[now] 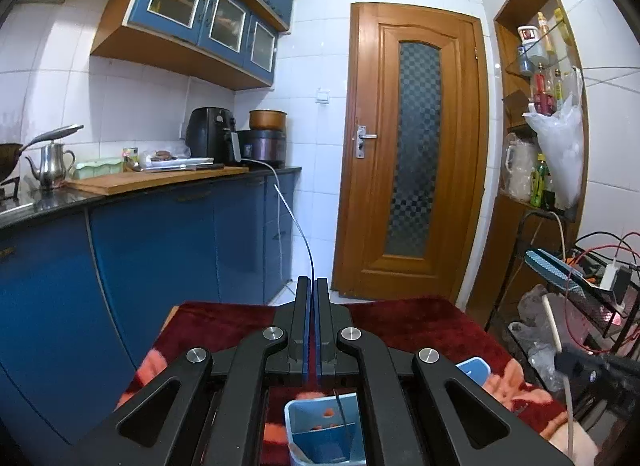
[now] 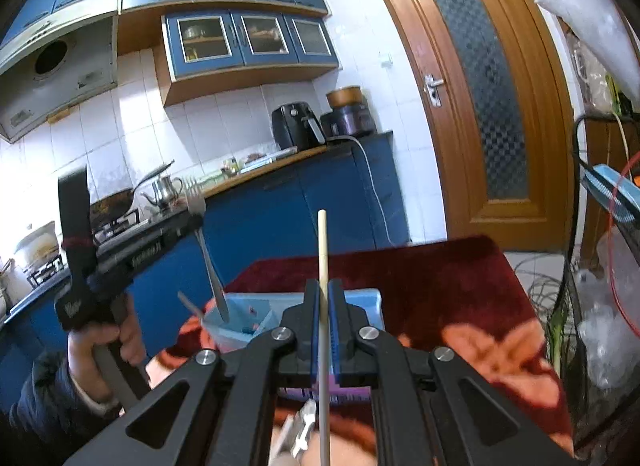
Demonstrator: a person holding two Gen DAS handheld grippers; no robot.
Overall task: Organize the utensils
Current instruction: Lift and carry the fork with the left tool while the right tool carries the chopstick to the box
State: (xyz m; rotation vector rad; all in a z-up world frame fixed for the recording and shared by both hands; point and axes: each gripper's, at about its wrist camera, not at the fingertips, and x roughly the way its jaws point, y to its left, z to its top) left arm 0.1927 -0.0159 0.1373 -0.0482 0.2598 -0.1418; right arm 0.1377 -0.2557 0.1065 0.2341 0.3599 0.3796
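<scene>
Utensil organizer (image 2: 256,318) holds pieces I cannot identify; left hand-held gripper (image 2: 196,221) pinches fork (image 2: 212,266), right hand-held gripper (image 2: 325,290) chopstick (image 2: 322,242).

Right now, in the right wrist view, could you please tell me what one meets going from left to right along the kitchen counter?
Wok → steel teapot → wooden cutting board → black air fryer → rice cooker with the copper-coloured pot on top.

Fork (image 2: 208,258) upright over blue bin (image 2: 256,318), chopstick (image 2: 323,266) prob. vertical.
</scene>
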